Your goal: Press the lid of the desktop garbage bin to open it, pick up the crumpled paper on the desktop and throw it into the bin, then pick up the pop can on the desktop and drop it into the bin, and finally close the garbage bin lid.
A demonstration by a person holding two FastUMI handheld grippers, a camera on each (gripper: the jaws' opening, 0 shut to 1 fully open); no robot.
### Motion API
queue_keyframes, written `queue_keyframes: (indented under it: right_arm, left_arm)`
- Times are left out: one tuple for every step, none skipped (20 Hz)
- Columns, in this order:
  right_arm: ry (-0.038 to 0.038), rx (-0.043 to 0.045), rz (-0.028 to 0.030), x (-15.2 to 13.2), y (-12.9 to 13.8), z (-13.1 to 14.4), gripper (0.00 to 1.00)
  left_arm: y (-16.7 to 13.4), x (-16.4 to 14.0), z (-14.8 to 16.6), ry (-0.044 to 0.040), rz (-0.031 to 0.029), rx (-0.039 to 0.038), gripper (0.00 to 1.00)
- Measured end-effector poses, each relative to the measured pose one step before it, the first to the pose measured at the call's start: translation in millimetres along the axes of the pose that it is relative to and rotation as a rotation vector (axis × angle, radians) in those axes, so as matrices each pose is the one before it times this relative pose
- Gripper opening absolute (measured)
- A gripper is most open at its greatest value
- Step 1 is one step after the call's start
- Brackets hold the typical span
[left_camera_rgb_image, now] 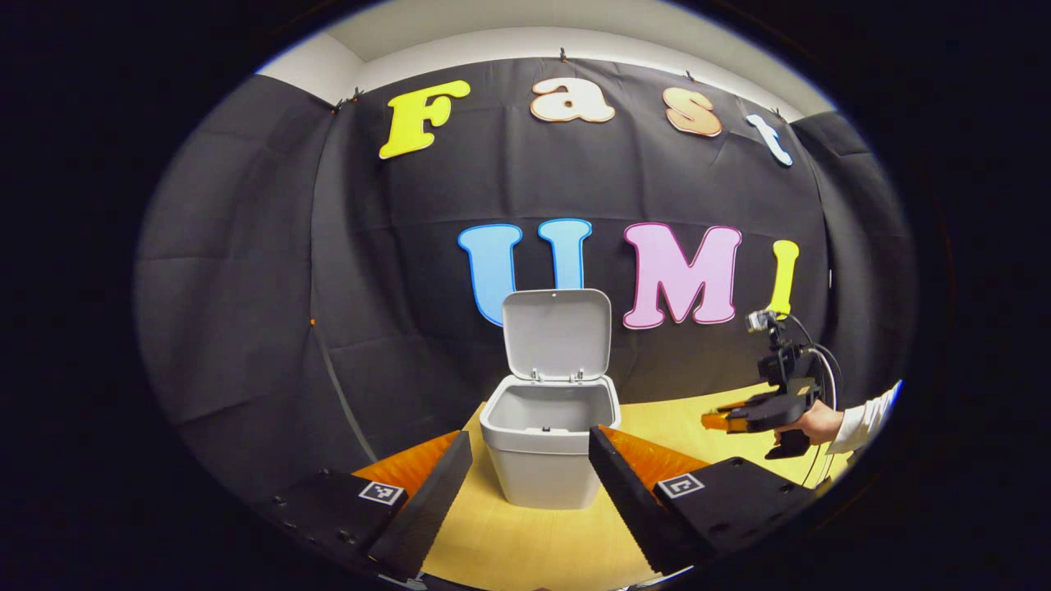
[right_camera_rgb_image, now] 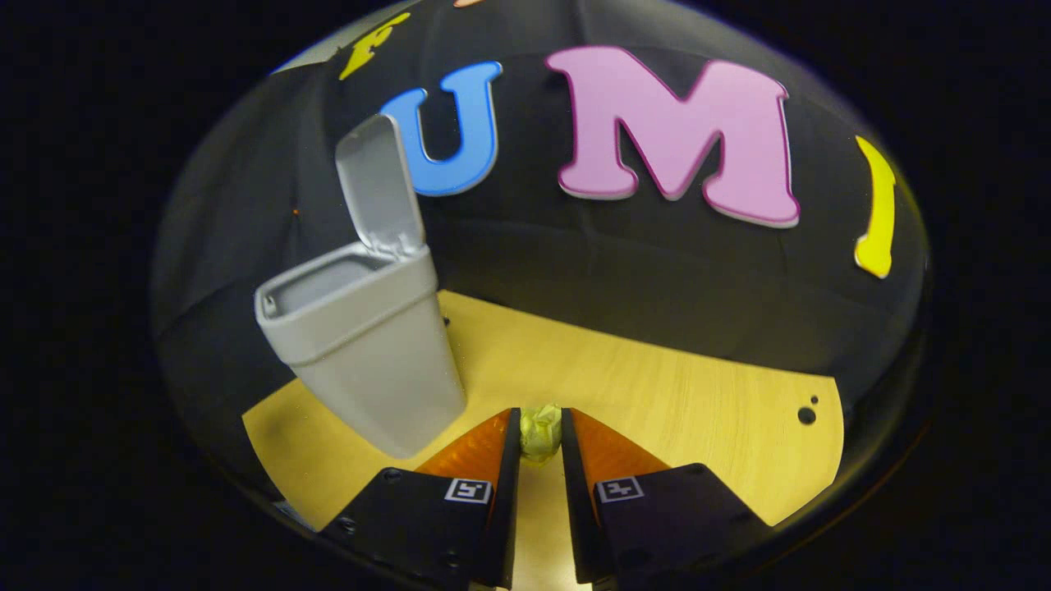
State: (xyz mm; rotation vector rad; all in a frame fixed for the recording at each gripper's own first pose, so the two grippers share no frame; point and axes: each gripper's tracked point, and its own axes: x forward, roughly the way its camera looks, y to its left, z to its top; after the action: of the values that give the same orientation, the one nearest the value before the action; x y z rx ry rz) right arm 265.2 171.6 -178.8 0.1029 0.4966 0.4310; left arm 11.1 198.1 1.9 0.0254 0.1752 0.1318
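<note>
The bin [left_camera_rgb_image: 548, 447] stands on the desk [right_camera_rgb_image: 657, 386] with its lid [left_camera_rgb_image: 557, 332] tipped up and back, so the mouth is free. The right gripper [right_camera_rgb_image: 541, 433] has its jaws drawn in on the crumpled paper [right_camera_rgb_image: 541, 430], which sits pinched between the fingers near their tips, low over the desk and just to the bin's right side. The left gripper [left_camera_rgb_image: 530, 484] hangs in front of the bin with its jaws spread wide and nothing between them.

As I see it, the step is carrying the paper to the bin. To do it well, I would lift straight up first so the ball clears the rim, bring it over the middle of the mouth, away from the raised lid, and only then let the jaws part. The pinch looks shallow, so a steady, unhurried swing seems wise. The left gripper should stay back from the path.
</note>
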Motion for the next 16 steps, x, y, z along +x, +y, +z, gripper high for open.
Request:
queue_keyframes:
  right_arm:
    - [-0.0485, -0.00128, 0.02713, -2.18, 16.14, 24.65, 0.32]
    - [-0.0405, 0.00785, 0.02777, -1.8, 16.0, 24.68, 0.31]
    - [-0.04579, 0.01049, 0.03036, -0.01, 17.53, 22.96, 0.31]
    - [-0.04813, 0.00544, 0.02879, 1.26, 16.84, 22.91, 0.31]
    - [-0.03713, -0.00669, 0.03086, 4.16, 15.47, 14.55, 0.31]
    - [-0.0071, -0.0077, 0.02586, 7.07, 13.92, 9.06, 0.31]
    - [-0.00423, -0.011, 0.02522, 5.36, 13.97, 3.45, 0.31]
    - [-0.00228, -0.00445, 0.02526, 8.01, 14.1, 3.71, 0.31]
    - [0.00081, -0.00372, 0.02289, 10.22, 17.4, 1.59, 0.31]
    - [0.00942, -0.00705, 0.01815, 8.22, 11.23, -5.58, 0.31]
    - [0.01081, -0.00901, 0.01708, 10.94, 9.6, -6.16, 0.31]
    - [0.01203, -0.00967, 0.00823, 10.59, 6.95, -3.61, 0.31]
    - [0.00998, -0.01025, 0.0084, 10.49, 7.88, -5.53, 0.31]
    - [0.01277, -0.00992, -0.00055, 8.14, 4.68, -5.16, 0.31]
    - [0.01468, -0.00973, -0.00092, 6.93, 3.25, -6.06, 0.31]
    - [0.01384, -0.00225, -0.00357, 5.99, -0.46, -4.51, 0.19]
  left_arm:
    - [-2.22, 1.3, 1.13, -0.00705, -0.00663, 0.0007, 0.96]
    - [-0.38, 0.0, 2.07, -0.00564, -0.00432, -0.00004, 0.96]
    - [-0.41, 0.69, 0.52, -0.00351, -0.00307, -0.00183, 0.96]
    - [0.08, -0.62, 0.01, -0.00098, -0.0015, -0.00424, 0.96]
    - [0.5, -0.8, -3.2, 0.00566, 0.00146, -0.00475, 0.96]
    - [1.04, -1.41, -1.75, 0.00412, 0.00234, -0.00578, 0.96]
    - [0.75, -1.1, -3.38, 0.00764, 0.00145, -0.00722, 0.96]
    - [1.09, -1.98, -2.49, 0.00416, 0.00553, -0.00879, 0.96]
    - [1.14, -1.68, -3.21, 0.00364, 0.0043, -0.01085, 0.96]
    - [0.12, -1.32, -2.26, 0.00531, 0.00573, -0.00958, 0.96]
    - [1.02, -0.33, -4.89, 0.00563, 0.00686, -0.00731, 0.96]
    - [-0.17, -0.42, -2.48, 0.00415, 0.0036, -0.00662, 0.96]
    - [-1.25, -1.01, -3.49, 0.00522, 0.00084, -0.00299, 0.96]
    - [-0.29, -1.2, -1.09, -0.00054, 0.00211, 0.00014, 0.97]
    - [-0.49, -0.86, -2.36, 0.0015, -0.00095, 0.00285, 0.96]
    - [-0.32, -1.19, -1.56, 0.00042, 0.00085, 0.00324, 0.96]
